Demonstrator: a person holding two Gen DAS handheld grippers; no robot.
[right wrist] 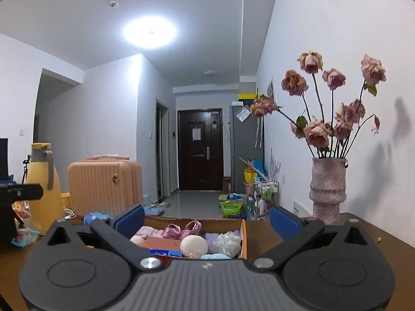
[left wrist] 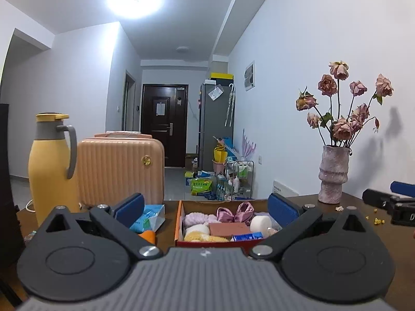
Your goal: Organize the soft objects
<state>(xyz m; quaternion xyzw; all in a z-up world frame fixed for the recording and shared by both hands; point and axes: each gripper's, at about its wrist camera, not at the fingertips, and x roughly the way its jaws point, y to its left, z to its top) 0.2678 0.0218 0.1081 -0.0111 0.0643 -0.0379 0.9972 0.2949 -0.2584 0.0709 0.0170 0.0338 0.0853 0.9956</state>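
Soft objects crowd an open cardboard box on a dark wooden counter, where a pink satin bow, a white round sponge, fluffy lilac and cream pieces and a small blue-and-white packet lie packed together around a flat brown block. Both tools hang just short of the box with their blue-padded fingers spread wide and nothing between them: the left tool frames the box from its orange left wall, while the right tool looks in from nearer the orange right wall, over the same bow and a pale rounded sponge beside a crumpled translucent bundle. Left of the box stand a yellow thermos jug and a peach ribbed suitcase, with a blue-and-white plastic pack between suitcase and box. To the right, a pink textured vase of dried roses stands on the counter against the white wall.
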